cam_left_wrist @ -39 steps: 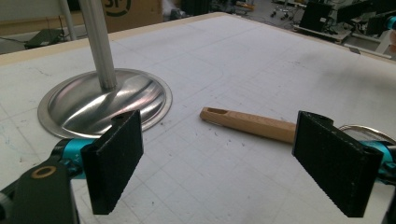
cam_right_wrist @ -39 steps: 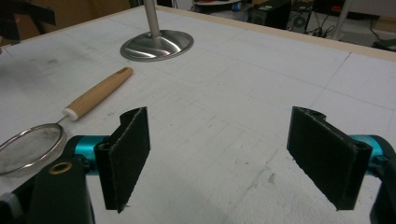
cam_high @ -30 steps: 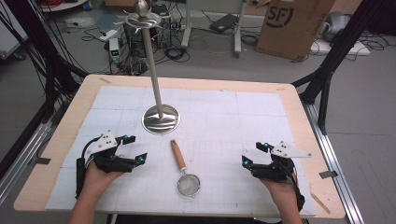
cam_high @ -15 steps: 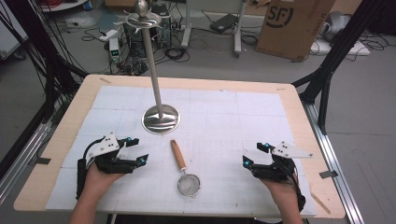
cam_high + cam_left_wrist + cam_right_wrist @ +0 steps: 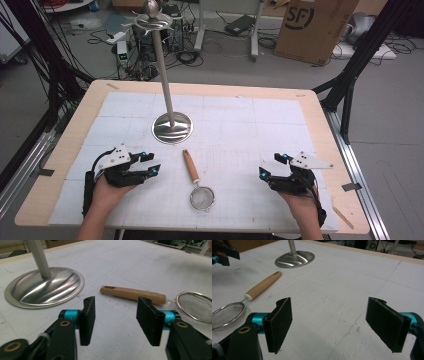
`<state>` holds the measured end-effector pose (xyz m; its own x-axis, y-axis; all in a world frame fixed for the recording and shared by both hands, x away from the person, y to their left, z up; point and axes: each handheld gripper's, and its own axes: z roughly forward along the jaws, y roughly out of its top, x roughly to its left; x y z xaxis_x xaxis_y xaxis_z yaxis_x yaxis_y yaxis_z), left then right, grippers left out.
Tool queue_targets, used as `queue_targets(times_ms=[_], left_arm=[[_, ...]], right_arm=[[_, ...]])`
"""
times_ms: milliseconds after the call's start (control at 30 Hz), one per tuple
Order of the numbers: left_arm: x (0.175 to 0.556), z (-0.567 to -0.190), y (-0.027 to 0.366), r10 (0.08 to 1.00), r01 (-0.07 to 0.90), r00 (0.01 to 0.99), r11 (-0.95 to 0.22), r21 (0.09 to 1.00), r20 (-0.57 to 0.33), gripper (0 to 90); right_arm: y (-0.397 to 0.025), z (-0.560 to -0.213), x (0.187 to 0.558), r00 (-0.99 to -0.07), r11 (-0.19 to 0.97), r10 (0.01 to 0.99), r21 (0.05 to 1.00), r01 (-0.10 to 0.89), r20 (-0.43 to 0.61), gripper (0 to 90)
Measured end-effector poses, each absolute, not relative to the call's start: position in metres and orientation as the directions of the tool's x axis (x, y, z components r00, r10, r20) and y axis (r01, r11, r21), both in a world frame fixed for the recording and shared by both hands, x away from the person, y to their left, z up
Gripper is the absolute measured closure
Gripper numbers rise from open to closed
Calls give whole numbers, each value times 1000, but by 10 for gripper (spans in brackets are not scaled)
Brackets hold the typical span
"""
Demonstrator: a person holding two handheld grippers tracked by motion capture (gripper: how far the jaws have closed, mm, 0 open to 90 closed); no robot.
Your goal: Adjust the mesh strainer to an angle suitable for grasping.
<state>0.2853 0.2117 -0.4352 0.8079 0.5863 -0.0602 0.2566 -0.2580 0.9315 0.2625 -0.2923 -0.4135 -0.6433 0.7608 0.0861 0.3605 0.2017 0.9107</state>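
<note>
A small mesh strainer (image 5: 202, 197) with a wooden handle (image 5: 190, 166) lies flat near the table's front middle. Its handle points toward the round base (image 5: 172, 127) of a tall metal stand. My left gripper (image 5: 152, 164) is open, left of the handle and aimed at it. In the left gripper view the handle (image 5: 133, 293) lies just beyond the open gripper (image 5: 116, 312), with the mesh (image 5: 195, 306) at right. My right gripper (image 5: 268, 166) is open to the right of the strainer, well apart from it. In the right gripper view, bare table lies between the gripper (image 5: 330, 307) and the strainer (image 5: 227, 315).
The stand's pole (image 5: 163, 75) rises from the base to hooked arms at its top (image 5: 150, 17). A white gridded mat (image 5: 250, 125) covers the wooden table. Cables, a cardboard box (image 5: 312, 30) and black frame legs stand on the floor beyond.
My left gripper has edged slightly right toward the strainer's handle. The right gripper and the strainer have stayed put.
</note>
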Motion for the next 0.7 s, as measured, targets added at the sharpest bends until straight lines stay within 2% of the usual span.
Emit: queue_targets(times_ms=[233, 467, 533, 700], left_arm=[[287, -440, 195, 585, 258, 811, -326, 910, -20, 698], [298, -440, 175, 582, 264, 812, -420, 868, 35, 780], [303, -442, 165, 546, 264, 837, -423, 867, 12, 820], [308, -445, 156, 539, 261, 842, -433, 862, 16, 848]], right_arm=[[-292, -411, 262, -649, 199, 756, 913, 357, 89, 206], [-295, -413, 262, -641, 193, 761, 910, 367, 97, 206], [-297, -413, 262, -640, 189, 762, 911, 366, 99, 206], [-296, -413, 262, -643, 191, 760, 911, 364, 98, 206]])
